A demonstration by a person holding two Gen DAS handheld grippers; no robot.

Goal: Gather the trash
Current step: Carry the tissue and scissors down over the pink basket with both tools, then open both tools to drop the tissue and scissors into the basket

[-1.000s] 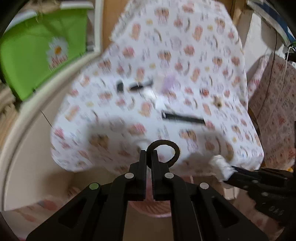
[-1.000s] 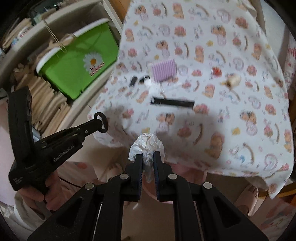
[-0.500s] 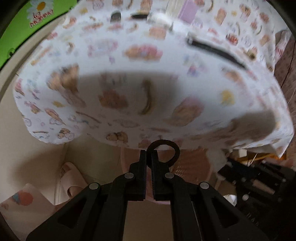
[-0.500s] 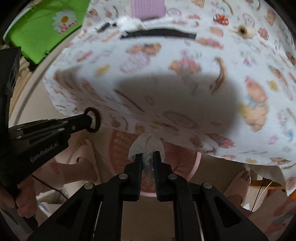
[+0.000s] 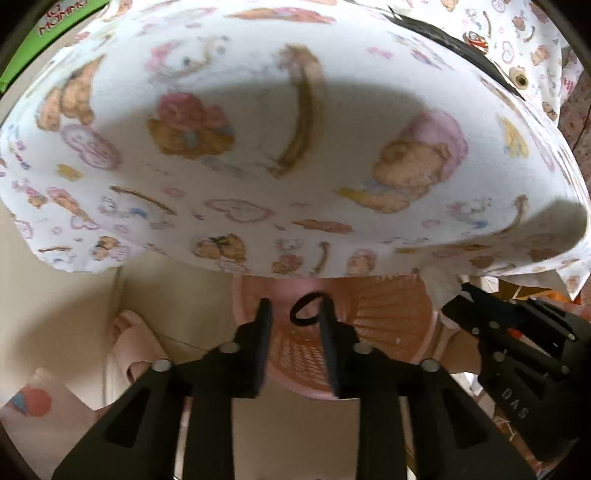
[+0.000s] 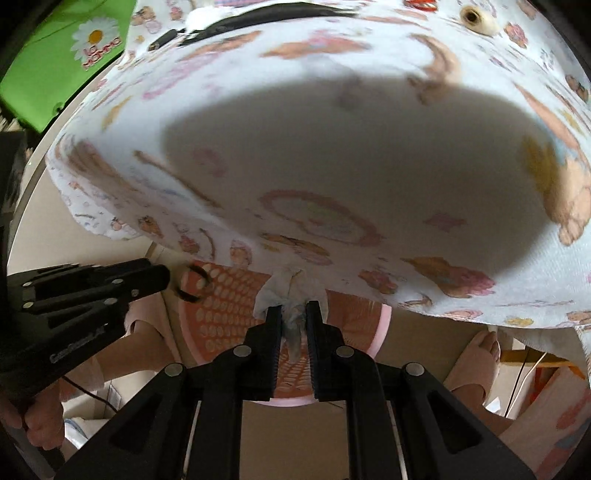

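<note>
A pink mesh basket (image 5: 384, 325) (image 6: 221, 314) stands on the floor under the table edge. My left gripper (image 5: 295, 317) hangs over it, its jaws opening. A black ring (image 5: 306, 314) floats loose between the fingers, touching neither. In the right wrist view the ring (image 6: 194, 282) sits just off the tip of the left gripper (image 6: 164, 277). My right gripper (image 6: 294, 319) is over the same basket, its jaws starting to open. A crumpled white tissue (image 6: 291, 291) (image 5: 439, 288) is still caught between its pads. In the left wrist view the right gripper (image 5: 456, 301) comes in from the right.
The table's bear-print cloth (image 5: 295, 129) (image 6: 332, 147) overhangs the basket closely. On the table lie a black strip (image 5: 443, 37) and a small spool (image 6: 476, 16). A green bin (image 6: 66, 62) is at the far left. A pink slipper (image 5: 125, 339) and a slippered foot (image 6: 476, 354) flank the basket.
Both grippers have dropped from above the tabletop to just over the basket. The left jaws have parted and let go of the black ring. The right jaws have widened slightly around the tissue.
</note>
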